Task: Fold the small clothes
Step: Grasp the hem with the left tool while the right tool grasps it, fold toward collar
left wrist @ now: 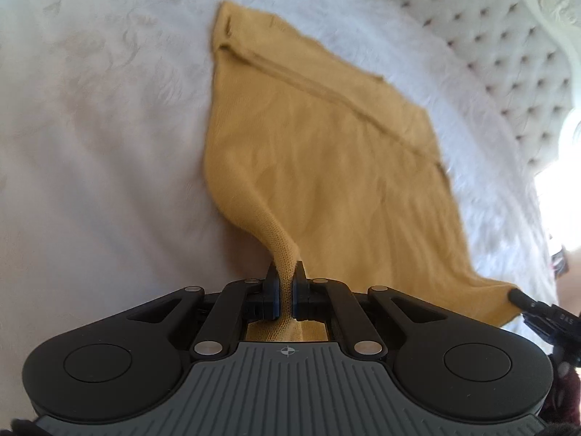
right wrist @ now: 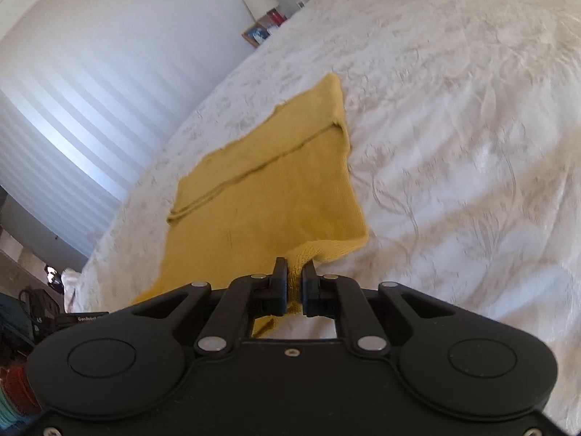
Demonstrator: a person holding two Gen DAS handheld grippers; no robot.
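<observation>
Mustard-yellow knit garment (left wrist: 319,152) lies spread on the white bedspread (left wrist: 101,127), below the tufted headboard (left wrist: 508,54). Left gripper (left wrist: 285,272) is closed on a pinched-up near corner of the garment. Right gripper (right wrist: 295,272) is closed on the other near corner, lifting the edge a little off the bedspread.

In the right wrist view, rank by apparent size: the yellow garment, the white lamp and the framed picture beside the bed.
1. yellow garment, clearly largest, though nearest the camera.
2. white lamp.
3. framed picture, close to the lamp in size; both are far off.
</observation>
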